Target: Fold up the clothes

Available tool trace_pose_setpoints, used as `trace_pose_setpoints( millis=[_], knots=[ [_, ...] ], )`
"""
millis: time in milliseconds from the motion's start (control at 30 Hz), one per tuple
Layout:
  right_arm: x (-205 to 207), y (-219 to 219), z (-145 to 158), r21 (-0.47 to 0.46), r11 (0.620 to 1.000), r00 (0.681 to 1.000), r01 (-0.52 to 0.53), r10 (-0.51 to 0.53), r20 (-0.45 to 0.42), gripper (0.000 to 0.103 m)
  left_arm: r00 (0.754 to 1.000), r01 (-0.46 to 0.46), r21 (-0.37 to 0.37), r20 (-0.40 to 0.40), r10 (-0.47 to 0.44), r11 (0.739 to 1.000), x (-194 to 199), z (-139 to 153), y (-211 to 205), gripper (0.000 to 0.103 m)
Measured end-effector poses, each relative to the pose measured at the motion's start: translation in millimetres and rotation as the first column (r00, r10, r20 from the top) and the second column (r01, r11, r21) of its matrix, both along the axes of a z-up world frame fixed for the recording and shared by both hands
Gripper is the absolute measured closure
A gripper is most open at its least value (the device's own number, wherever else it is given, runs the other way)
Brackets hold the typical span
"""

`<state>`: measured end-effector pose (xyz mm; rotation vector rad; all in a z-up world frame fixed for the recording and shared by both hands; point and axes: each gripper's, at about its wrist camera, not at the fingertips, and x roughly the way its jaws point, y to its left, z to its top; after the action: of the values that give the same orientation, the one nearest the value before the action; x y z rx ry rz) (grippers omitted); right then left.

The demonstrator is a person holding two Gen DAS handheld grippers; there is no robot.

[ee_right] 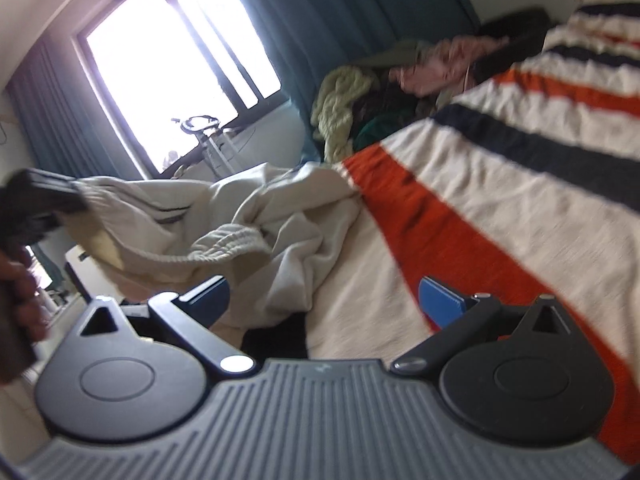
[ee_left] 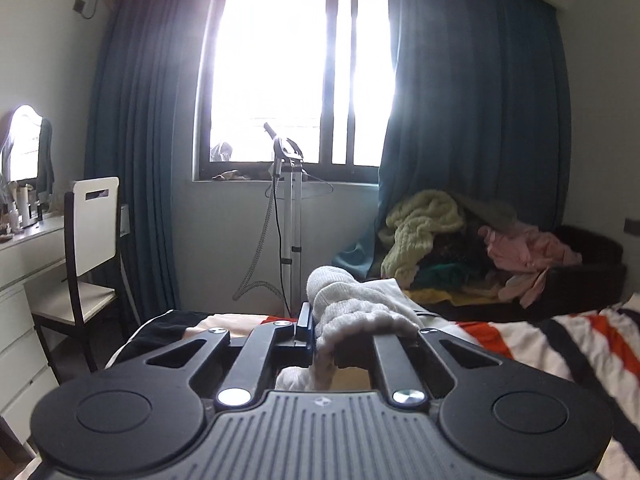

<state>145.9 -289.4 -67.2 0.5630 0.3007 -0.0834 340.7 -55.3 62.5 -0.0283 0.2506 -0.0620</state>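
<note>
A cream garment with a ribbed elastic waistband lies crumpled on the striped bed. In the left wrist view my left gripper is shut on a bunched white fold of that garment, lifted above the bed; the cloth hides the right finger. The right wrist view shows the left gripper at the far left, pulling the garment's edge up, with a hand below it. My right gripper stands open just above the bed. Its blue pads are wide apart and hold nothing, the garment's near edge lying before them.
The bedspread has orange, navy and white stripes. A pile of clothes fills a dark basket beyond the bed. A garment steamer stand is under the window, between teal curtains. A chair and white dresser stand left.
</note>
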Motion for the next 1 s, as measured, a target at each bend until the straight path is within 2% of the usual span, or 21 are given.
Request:
trace_pose_setpoints(
  millis=[200,300,367,500,600,667,733,800,867,900,967,1000],
  knots=[
    [-27.1,10.0,16.0,-0.096,0.995,0.999,0.004,-0.001,0.036,0.0,0.997,0.061,-0.152,0.046,-0.055,0.987,-124.2,24.4,39.0,0.094],
    [-41.2,22.5,25.6,-0.126,0.991,0.999,-0.039,0.043,0.032,0.0,0.997,0.062,-0.201,0.05,-0.053,0.978,-173.0,18.8,68.7,0.094],
    [-47.7,33.6,31.0,-0.157,0.983,0.996,-0.091,0.093,0.008,0.0,0.998,0.054,-0.192,0.021,-0.051,0.98,-192.6,4.7,88.2,0.094],
    [-52.8,61.5,28.8,-0.241,0.945,0.975,-0.221,0.207,-0.081,0.001,0.998,-0.018,-0.171,-0.065,0.007,0.985,-202.1,-28.7,131.9,0.094],
    [-63.1,73.9,11.2,-0.202,0.921,0.934,-0.334,0.294,-0.203,0.002,0.994,-0.069,-0.188,-0.094,0.052,0.98,-197.2,-45.8,165.8,0.094],
    [-62.2,87.3,-1.2,-0.219,0.892,0.9,-0.396,0.33,-0.283,0.002,0.99,-0.099,-0.197,-0.115,0.077,0.975,-194.3,-58.2,187.8,0.094],
    [-53.8,98.5,-10.8,-0.265,0.871,0.887,-0.413,0.318,-0.335,0.002,0.986,-0.123,-0.201,-0.139,0.096,0.972,-192.3,-72.4,208.7,0.094],
    [-42.3,100.0,-19.7,-0.226,0.883,0.878,-0.412,0.318,-0.358,0.002,0.979,-0.152,-0.195,-0.167,0.119,0.969,-185.8,-80.8,224.0,0.094],
    [-29.2,98.7,-29.0,-0.142,0.903,0.87,-0.405,0.334,-0.362,0.003,0.973,-0.175,-0.241,-0.19,0.13,0.955,-184.9,-86.3,239.2,0.094],
    [-24.5,98.5,-30.6,-0.122,0.911,0.876,-0.393,0.332,-0.35,0.003,0.971,-0.182,-0.263,-0.199,0.131,0.948,-181.1,-87.3,245.0,0.094],
    [-15.6,100.7,-32.0,-0.108,0.921,0.892,-0.374,0.325,-0.313,0.009,0.968,-0.196,-0.29,-0.212,0.137,0.937,-174.3,-89.7,255.6,0.094],
    [-13.6,102.7,-31.3,-0.121,0.921,0.9,-0.37,0.324,-0.29,0.017,0.966,-0.204,-0.288,-0.217,0.144,0.936,-170.6,-91.5,258.4,0.094]
  ],
)
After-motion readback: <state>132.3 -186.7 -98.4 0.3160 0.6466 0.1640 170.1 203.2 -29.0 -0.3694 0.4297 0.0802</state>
